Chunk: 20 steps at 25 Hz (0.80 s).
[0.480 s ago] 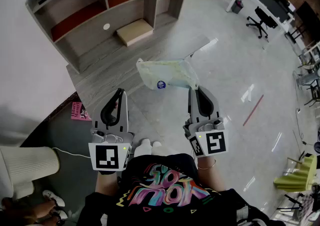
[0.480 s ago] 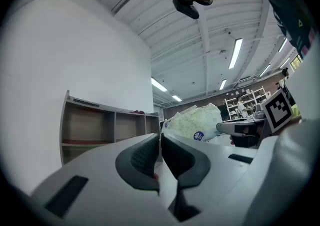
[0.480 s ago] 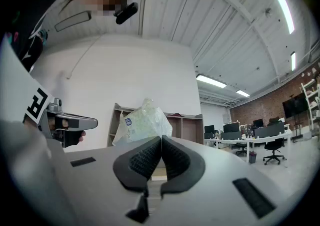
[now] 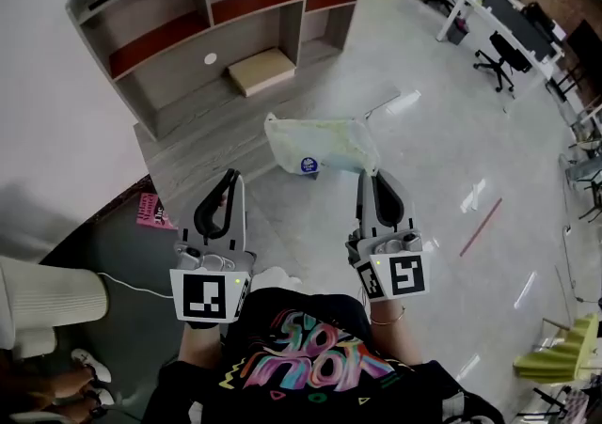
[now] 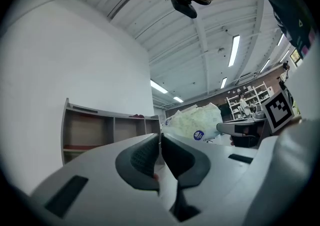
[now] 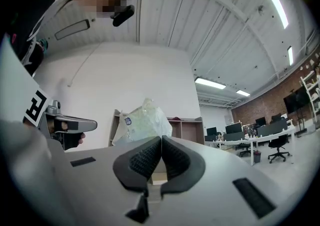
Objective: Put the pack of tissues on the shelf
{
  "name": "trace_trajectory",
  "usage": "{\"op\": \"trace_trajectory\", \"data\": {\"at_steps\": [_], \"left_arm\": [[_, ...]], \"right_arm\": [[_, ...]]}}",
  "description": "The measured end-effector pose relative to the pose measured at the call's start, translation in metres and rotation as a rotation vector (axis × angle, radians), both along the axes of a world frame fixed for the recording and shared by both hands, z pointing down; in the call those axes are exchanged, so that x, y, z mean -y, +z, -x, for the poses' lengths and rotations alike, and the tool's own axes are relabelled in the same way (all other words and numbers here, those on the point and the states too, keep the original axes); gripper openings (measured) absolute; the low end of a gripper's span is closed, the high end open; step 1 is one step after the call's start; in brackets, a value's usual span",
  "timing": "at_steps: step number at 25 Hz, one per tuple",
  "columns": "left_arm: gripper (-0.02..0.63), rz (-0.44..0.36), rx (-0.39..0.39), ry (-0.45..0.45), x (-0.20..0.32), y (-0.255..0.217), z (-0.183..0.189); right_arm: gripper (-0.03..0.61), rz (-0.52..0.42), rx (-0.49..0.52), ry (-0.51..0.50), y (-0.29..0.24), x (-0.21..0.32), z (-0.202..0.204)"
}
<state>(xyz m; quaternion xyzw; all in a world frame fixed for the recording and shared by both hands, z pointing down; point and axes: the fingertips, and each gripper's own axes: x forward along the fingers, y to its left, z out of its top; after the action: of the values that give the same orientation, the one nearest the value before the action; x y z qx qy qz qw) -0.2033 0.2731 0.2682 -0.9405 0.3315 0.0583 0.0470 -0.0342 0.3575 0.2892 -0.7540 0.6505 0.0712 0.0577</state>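
Note:
The pack of tissues [image 4: 320, 145], pale green in clear wrap with a blue round label, hangs in the air over the floor. My right gripper [image 4: 365, 173] is shut on its right corner. In the right gripper view the pack [image 6: 142, 122] rises just above the closed jaws of the right gripper [image 6: 161, 140]. My left gripper [image 4: 229, 178] is shut and holds nothing; it stays left of the pack, apart from it. From the left gripper [image 5: 160, 137] the pack [image 5: 197, 122] shows to the right. The grey shelf [image 4: 216, 37] with red boards stands ahead by the wall.
A flat beige box [image 4: 261, 70] lies on the shelf's low platform. A pink item [image 4: 150, 211] lies on dark flooring at left. Someone's white sleeve [image 4: 47, 295] is at the lower left. Desks and office chairs [image 4: 499, 55] fill the upper right.
The shelf sits a little lower and further right in the head view. Both grippers and the pack keep the same arrangement.

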Motion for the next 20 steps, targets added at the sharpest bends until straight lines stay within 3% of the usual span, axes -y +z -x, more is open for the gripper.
{"op": "trace_trajectory", "data": {"at_steps": [9, 20], "left_arm": [[0.034, -0.014, 0.025, 0.008, 0.010, 0.008, -0.022], [0.034, 0.015, 0.011, 0.025, 0.106, 0.016, -0.076]], "right_arm": [[0.017, 0.011, 0.030, -0.012, 0.014, 0.011, -0.020], [0.017, 0.026, 0.042, -0.012, 0.023, 0.105, -0.065]]}}
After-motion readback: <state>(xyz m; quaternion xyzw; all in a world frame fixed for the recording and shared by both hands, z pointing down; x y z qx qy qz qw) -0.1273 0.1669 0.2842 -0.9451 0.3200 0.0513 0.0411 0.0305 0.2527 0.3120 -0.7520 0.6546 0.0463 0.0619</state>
